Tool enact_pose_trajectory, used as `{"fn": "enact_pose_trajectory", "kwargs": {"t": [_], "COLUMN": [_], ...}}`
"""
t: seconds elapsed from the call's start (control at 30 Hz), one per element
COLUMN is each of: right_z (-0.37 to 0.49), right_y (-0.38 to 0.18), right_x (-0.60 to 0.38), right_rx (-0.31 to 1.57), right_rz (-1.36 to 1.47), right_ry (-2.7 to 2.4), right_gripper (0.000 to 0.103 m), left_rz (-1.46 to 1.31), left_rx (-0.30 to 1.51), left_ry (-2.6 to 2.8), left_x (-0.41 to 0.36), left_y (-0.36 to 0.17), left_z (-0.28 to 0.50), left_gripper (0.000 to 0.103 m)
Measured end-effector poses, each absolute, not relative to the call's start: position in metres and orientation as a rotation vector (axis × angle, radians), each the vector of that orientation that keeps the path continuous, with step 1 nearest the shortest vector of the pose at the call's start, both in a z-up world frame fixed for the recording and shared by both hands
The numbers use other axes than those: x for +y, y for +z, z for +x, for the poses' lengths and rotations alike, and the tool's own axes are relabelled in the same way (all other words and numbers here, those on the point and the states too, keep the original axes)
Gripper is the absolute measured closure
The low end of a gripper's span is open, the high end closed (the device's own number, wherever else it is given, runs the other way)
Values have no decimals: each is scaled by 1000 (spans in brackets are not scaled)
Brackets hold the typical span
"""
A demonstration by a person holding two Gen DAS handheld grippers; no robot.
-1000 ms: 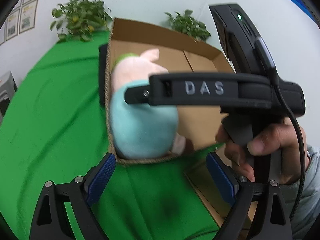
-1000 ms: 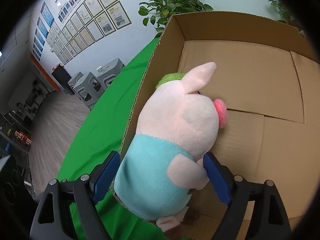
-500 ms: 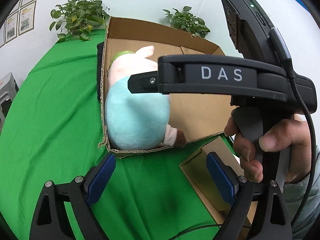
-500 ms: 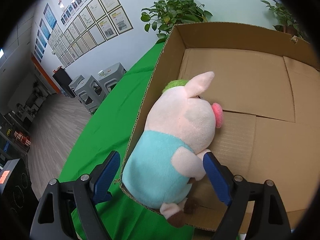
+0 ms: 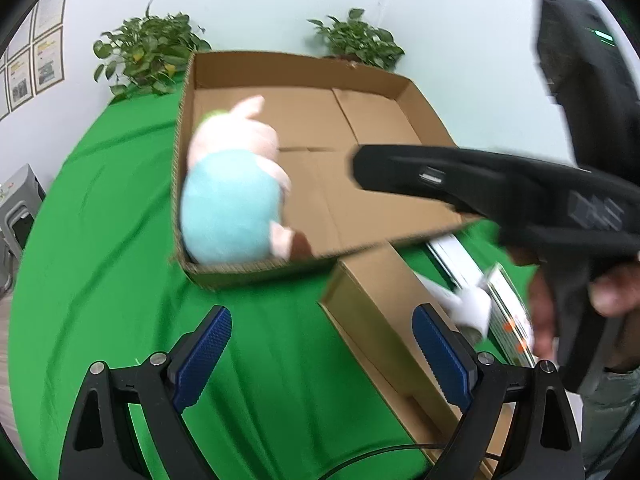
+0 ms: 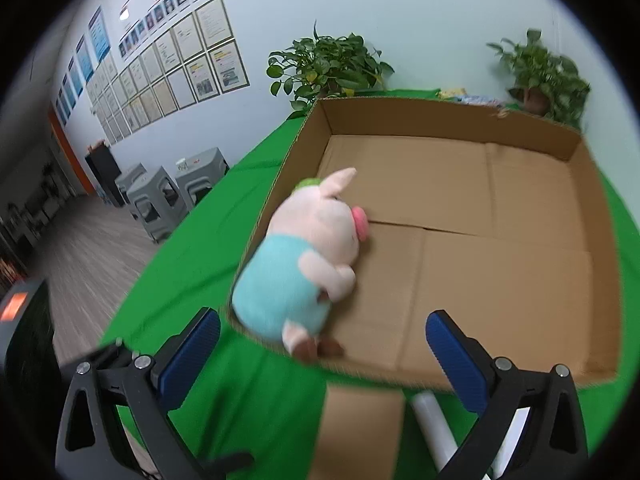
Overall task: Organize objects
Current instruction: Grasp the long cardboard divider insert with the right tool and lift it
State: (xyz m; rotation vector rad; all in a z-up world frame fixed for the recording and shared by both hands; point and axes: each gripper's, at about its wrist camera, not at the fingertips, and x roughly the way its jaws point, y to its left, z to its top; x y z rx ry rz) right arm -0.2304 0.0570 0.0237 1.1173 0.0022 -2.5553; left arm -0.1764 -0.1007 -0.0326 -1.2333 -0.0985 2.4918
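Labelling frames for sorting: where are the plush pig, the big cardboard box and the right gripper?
plush pig [image 6: 288, 292], right wrist view, blue belly.
big cardboard box [image 6: 440, 130], right wrist view, far wall.
right gripper [image 6: 322, 356], right wrist view, between fingertips.

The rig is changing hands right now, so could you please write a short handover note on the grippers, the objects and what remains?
Left gripper: open, empty, over the green cloth.
Right gripper: jaws have just opened wider, nothing between them; it hangs at the box's near edge.
Done: plush pig lies in the near left corner of the cardboard box.
Left: small carton and white packages sit on the cloth just outside the box; they probably go in next.
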Motion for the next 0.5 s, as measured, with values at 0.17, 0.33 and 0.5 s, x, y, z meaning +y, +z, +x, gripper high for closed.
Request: {"fn": "enact_pose_trajectory", "kwargs": {"t": [0.17, 0.33, 0.5], "right_z": [-167, -116, -92], "right_y": [23, -14, -22], "right_x": [75, 96, 113], "right_rx": [157, 146, 32], "right_rz": [1136, 1355, 1418], "right_ry": [-2601, -2504, -2511], "right_gripper": [0, 0, 1], "left_rz": [-1367, -1462, -1451], "left_rx": [-48, 22, 64], "left_ry": [2359, 2277, 2244], "left_x": [-68, -31, -4], "left_y": [-55, -79, -77], "left_z": [-144, -122, -108], "left_gripper": [11, 8, 6]}}
